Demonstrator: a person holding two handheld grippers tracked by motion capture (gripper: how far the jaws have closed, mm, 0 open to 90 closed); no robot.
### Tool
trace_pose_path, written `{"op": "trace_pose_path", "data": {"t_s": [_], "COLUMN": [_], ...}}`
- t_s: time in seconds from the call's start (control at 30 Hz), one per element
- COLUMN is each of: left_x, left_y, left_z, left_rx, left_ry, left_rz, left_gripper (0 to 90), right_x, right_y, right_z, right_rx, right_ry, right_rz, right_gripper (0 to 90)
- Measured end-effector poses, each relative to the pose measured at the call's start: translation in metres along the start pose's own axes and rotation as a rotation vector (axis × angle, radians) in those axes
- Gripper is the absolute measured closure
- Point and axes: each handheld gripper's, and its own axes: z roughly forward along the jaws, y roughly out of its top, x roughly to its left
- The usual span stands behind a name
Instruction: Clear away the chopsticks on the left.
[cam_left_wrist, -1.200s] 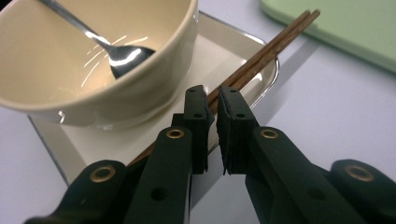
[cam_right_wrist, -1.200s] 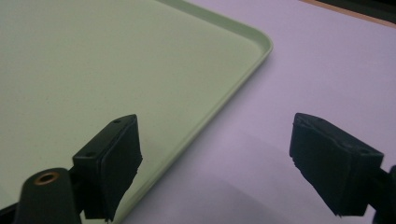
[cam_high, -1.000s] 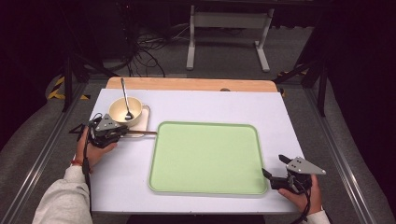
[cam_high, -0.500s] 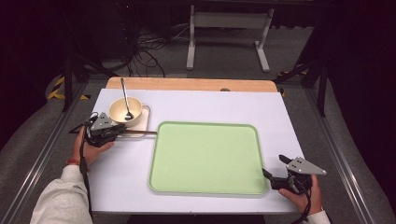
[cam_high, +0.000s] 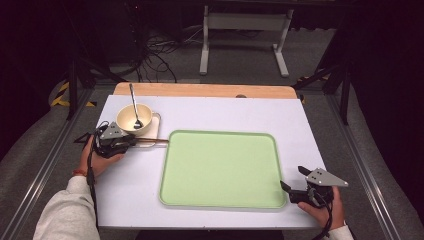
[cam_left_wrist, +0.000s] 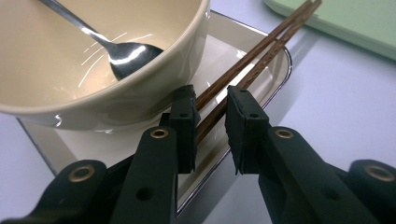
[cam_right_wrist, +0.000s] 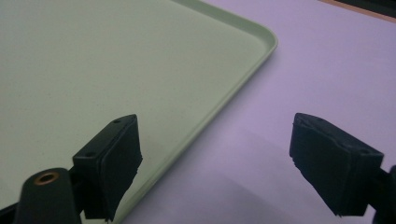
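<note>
Straddling the thin, stiff, slippery chopsticks (cam_left_wrist: 261, 51) near their thick ends, your left gripper (cam_left_wrist: 212, 123) has just been opening, pads barely clear; regrip there squarely.

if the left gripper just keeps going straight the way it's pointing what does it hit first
Most likely the chopsticks: they already lie between the left gripper fingers, which have just been opening. Further along that line is the green tray; the bowl sits just to one side.
</note>
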Motion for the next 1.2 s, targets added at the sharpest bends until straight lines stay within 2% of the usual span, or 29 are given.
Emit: {"op": "trace_pose_path", "data": {"t_s": [0.2, 0.37, 0.43, 0.6, 0.8, 0.83, 0.93, 1.13, 1.2], "left_x": [-0.004, -0.003, -0.001, 0.002, 0.001, 0.002, 0.001, 0.001, 0.001], "left_y": [0.005, 0.005, 0.006, 0.009, 0.015, 0.016, 0.017, 0.019, 0.019], "left_z": [0.003, 0.002, 0.003, 0.005, 0.005, 0.006, 0.006, 0.000, -0.002], "left_rx": [0.022, 0.028, 0.027, 0.042, 0.081, 0.080, 0.082, 0.044, 0.034], "left_ry": [-0.015, -0.018, -0.041, -0.060, -0.047, -0.046, -0.047, -0.038, -0.047], "left_rz": [0.043, 0.062, 0.048, 0.067, 0.075, 0.087, 0.077, 0.060, 0.053], "left_gripper": [77.8, 79.8, 80.5, 83.7, 84.9, 85.0, 85.1, 85.1, 85.2], "right_x": [-0.001, -0.002, -0.003, -0.003, -0.004, -0.004, -0.004, -0.005, -0.005], "right_y": [-0.001, -0.001, -0.001, 0.000, 0.000, 0.000, 0.000, 0.000, 0.000], "right_z": [0.001, 0.002, 0.003, 0.004, 0.005, 0.005, 0.004, 0.002, 0.001], "right_rx": [0.006, 0.011, 0.014, 0.018, 0.022, 0.022, 0.024, 0.009, 0.005], "right_ry": [0.001, 0.000, 0.002, 0.005, 0.008, 0.009, 0.008, 0.006, 0.007], "right_rz": [0.005, 0.010, 0.012, 0.008, 0.017, 0.017, 0.017, 0.022, 0.018], "right_gripper": [16.9, 16.8, 16.8, 16.8, 16.8, 16.8, 16.9, 17.0, 17.0]}}
